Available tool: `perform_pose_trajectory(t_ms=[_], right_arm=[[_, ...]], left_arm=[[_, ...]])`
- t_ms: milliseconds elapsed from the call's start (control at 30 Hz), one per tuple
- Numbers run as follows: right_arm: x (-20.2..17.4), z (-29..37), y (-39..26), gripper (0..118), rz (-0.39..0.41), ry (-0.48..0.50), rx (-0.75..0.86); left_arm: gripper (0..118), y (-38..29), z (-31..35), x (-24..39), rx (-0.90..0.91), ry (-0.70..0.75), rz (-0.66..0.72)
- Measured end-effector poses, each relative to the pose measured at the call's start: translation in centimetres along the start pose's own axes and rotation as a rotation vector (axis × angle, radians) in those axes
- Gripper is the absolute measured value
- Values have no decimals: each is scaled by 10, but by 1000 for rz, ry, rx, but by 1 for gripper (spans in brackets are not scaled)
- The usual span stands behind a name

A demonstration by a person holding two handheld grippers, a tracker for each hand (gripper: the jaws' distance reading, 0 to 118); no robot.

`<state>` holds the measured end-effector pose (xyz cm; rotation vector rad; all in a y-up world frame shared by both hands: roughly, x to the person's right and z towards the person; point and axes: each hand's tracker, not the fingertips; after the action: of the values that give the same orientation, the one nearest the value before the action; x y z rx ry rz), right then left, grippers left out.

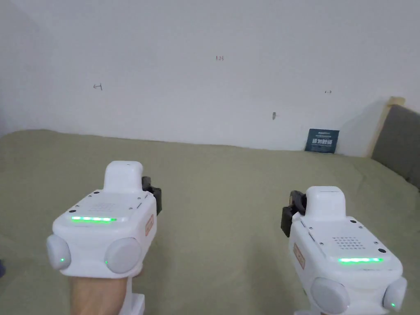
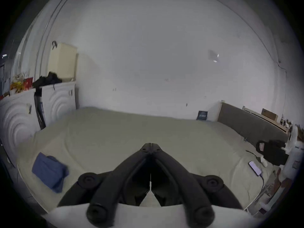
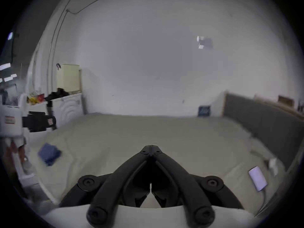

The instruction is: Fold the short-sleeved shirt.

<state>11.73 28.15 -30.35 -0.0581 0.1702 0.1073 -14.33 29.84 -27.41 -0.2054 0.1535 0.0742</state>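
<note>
Standing at the near edge of the bed [image 1: 221, 184] with both tools raised over the bare olive sheet, well apart from each other and pointing toward the far wall. Holding the left hand-held gripper [image 2: 150, 146] with its jaws closed tip to tip and gripping nothing, as seen in the left gripper view; holding the right hand-held gripper [image 3: 151, 148] closed and empty in the same way. Keeping both about level, slightly nose-up, the left one a little farther forward in the head view. Finding the short-sleeved shirt [image 2: 49, 171], probably the blue cloth, lying as a compact bundle near the left edge of the bed, off to the left of the left tool and well apart from both; looking already folded or at least bunched, though not possible to tell which from here. Judging the risks: reaching with jaws closed and only pushing the bundle toward the edge, perhaps off the bed; pinching only the top layer, so that the cloth unrolls unevenly and hangs twisted; catching the olive sheet together with the shirt. Noting also a phone [image 3: 257, 180] with its cable near the right edge, possibly being snagged by a wide sweep of the right tool.
</note>
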Motion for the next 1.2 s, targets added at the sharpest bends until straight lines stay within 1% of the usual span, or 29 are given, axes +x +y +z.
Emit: perform_pose_trajectory(t_ms=[133,300,400,500,533,567,600,633,667,700,733,767,800,867,1000,1100,1200], right_arm=[[6,11,9,0,-20,-46,35],[15,16,11,0,-29,-27,30],[12,19,12,0,-23,-27,31],[10,23,15,0,-36,-12,34],[9,23,16,0,-35,-9,33],[8,25,16,2,-33,-8,41],[7,27,17,7,-30,-11,50],[5,29,19,34,-27,-13,53],[5,29,20,72,-27,-16,51],[6,29,22,109,-28,-16,43],[7,27,24,116,-34,-10,24],[7,28,25,116,-44,-11,-12],[5,35,24,118,-49,-26,76],[2,38,28,118,-27,-21,53],[5,45,27,118,-38,-11,49],[3,48,23,118,-47,14,37],[0,51,25,118,-49,19,20]], left_arm=[[0,1,7,32,15,-7,-40],[1,4,17,37,49,0,-53],[1,7,19,31,54,2,-49],[3,8,20,30,56,7,-55],[4,9,21,28,60,6,-55],[9,9,22,28,61,8,-57],[19,10,24,27,63,6,-58],[51,10,26,27,64,5,-59],[88,11,27,26,64,1,-64],[118,12,26,26,56,1,-70],[118,12,24,26,36,13,-78],[118,7,28,26,30,18,-77],[118,6,30,28,67,21,-81],[118,6,30,31,64,30,-85],[118,10,36,29,66,28,-80],[118,17,39,34,-41,30,-96],[118,19,47,39,-51,23,-80]])
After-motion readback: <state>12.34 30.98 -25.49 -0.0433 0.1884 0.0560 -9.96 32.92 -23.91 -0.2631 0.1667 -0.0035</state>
